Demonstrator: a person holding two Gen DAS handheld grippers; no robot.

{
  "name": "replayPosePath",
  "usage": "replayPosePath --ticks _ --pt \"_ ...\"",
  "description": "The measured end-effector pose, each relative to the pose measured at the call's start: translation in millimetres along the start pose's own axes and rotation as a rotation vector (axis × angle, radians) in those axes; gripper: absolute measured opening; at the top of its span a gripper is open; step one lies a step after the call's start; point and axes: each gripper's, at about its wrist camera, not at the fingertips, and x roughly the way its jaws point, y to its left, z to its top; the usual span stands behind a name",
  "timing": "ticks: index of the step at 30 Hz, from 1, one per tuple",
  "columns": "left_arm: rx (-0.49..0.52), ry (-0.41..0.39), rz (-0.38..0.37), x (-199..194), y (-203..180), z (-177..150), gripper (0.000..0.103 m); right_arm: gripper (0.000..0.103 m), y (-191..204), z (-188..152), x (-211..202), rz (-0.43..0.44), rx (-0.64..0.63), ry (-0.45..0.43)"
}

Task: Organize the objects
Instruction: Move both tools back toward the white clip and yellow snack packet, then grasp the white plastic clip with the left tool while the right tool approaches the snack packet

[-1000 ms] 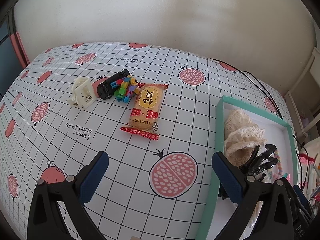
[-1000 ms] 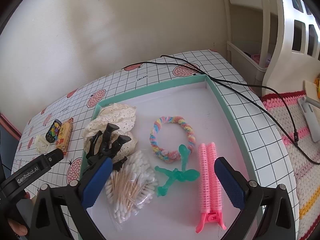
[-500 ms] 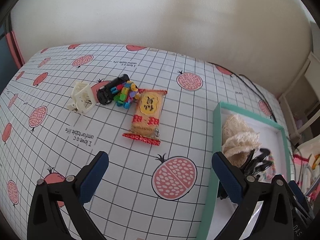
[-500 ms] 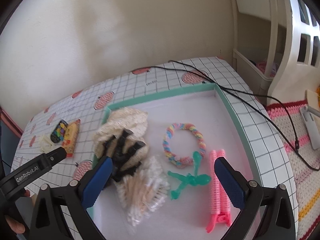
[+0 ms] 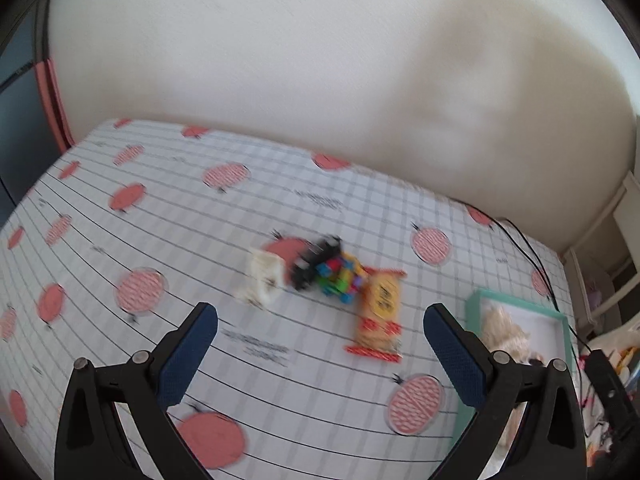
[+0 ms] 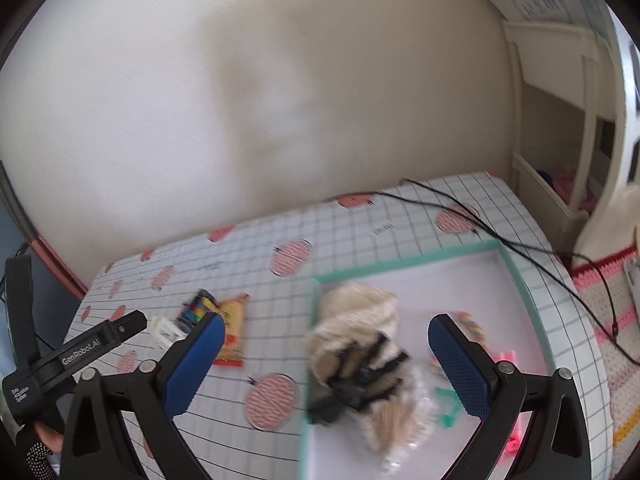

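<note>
The snack packet (image 5: 378, 316) is the closest loose thing to the left gripper (image 5: 320, 322), lying flat on the tablecloth (image 5: 200, 216) just past the gap between the blue pads (image 5: 188, 356). Those fingers are spread wide with nothing in them, hanging above the cloth. Right behind the packet, touching its far end, sits a clump of colourful little blocks (image 5: 340, 274), then a black toy car (image 5: 316, 262) hard against that, then a white plastic frame thing (image 5: 262, 280) on the side of the packet away from the tray. Everything's motion-blurred, so finer detail is lost.

The teal-rimmed tray (image 5: 516, 300) sits on the other side of the packet, near the table's edge.

The right gripper (image 6: 322, 334) is also wide open and holding nothing, hovering over the tray's (image 6: 404, 262) packet-side end. Straight ahead of its fingers, inside the tray, there's a cream lace bundle (image 6: 356, 312) with a black claw clip (image 6: 360, 376) on its near side, and a bag of cotton swabs (image 6: 400, 416) nearer still. Further into the tray, away from the packet: a green plastic piece (image 6: 448, 404), a rainbow hair tie (image 6: 472, 326) and something pink (image 6: 506, 358), all partly hidden by the finger. A black cable (image 6: 520, 248) crosses the tray's far corner.
</note>
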Motion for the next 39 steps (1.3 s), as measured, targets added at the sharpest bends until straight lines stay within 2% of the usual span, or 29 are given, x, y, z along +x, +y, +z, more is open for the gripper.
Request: replayPosePath --ticks 6,11,13,16,23,30,35,39 --pt "-0.036 -0.026 0.040 -12.6 27.6 22.1 0.103 0.103 46.0 18.5 8.6 0.045 -0.033 0.029" --pt "-0.162 -0.021 0.044 1.9 55.8 38.7 0.103 0.103 80.5 24.2 31.3 0.048 -0.074 0.074" --pt "-0.181 -0.035 0.062 11.0 63.7 40.3 0.103 0.103 91.1 24.1 42.0 0.040 -0.101 0.086" --pt "-0.169 -0.040 0.085 26.9 68.7 42.6 0.103 0.103 102.1 20.6 61.4 0.030 -0.126 0.111" --pt "-0.153 -0.010 0.052 65.9 70.1 46.4 0.103 0.103 110.5 11.7 105.7 0.034 -0.150 0.156" --pt "-0.159 0.067 0.037 95.5 70.4 37.2 0.103 0.097 123.8 -5.8 142.6 0.018 -0.214 0.216" --pt "-0.087 0.100 0.040 107.2 60.2 30.0 0.103 0.092 127.8 -25.9 166.7 0.012 -0.227 0.281" --pt "-0.068 0.111 0.043 111.1 57.1 26.5 0.102 0.090 130.1 -39.7 176.0 0.004 -0.244 0.310"
